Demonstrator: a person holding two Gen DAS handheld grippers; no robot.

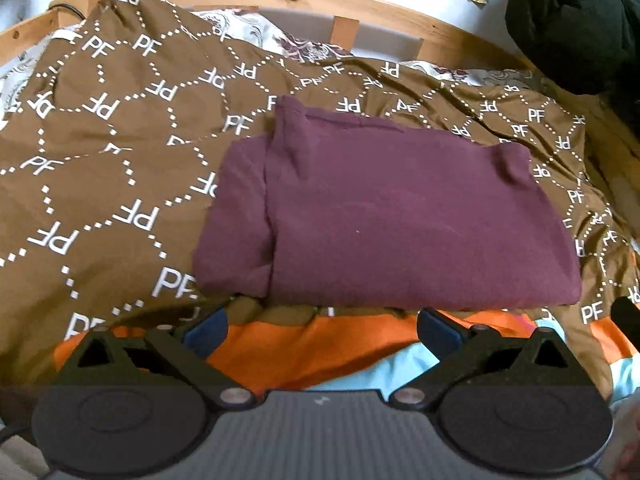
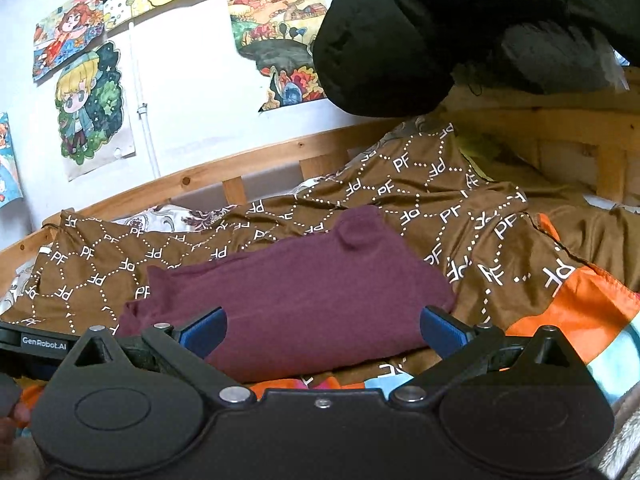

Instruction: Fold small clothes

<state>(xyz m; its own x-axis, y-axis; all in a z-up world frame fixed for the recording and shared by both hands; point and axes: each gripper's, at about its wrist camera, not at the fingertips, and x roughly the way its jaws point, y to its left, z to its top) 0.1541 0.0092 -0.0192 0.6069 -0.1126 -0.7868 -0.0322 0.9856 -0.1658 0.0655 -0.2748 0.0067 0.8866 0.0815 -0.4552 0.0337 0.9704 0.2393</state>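
Left gripper point(image 1: 322, 330): blue-padded fingers spread wide, nothing between them. It hangs just short of the near edge of the maroon garment point(image 1: 384, 216), over an orange cloth point(image 1: 272, 356) with a pale blue patch point(image 1: 352, 376) beside it. No contact with the garment visible.

Right gripper point(image 2: 323, 330): fingers likewise spread wide and empty. Its blue pads point(image 2: 204, 330) frame the near part of the maroon garment point(image 2: 296, 304); whether they touch the fabric cannot be told. At the left edge of the right wrist view, a black bar with white lettering, likely part of the other gripper.

Maroon garment: folded into a rough rectangle, lying flat on the brown bedcover point(image 1: 100, 152). A second layer shows along its left side, sticking out from under the top layer. A small bump of bunched fabric at the far right corner.

Brown bedcover: white dotted pattern with repeated "PF" letters, wrinkled, spread across the bed. A pale floral sheet point(image 1: 280, 38) peeks out beyond it.

Farther back: wooden bed rail point(image 2: 208, 180) running along the white wall. A black padded jacket point(image 2: 440, 28) hangs over the far right corner. Several colourful drawings point(image 2: 88, 108) taped to the wall above the rail.
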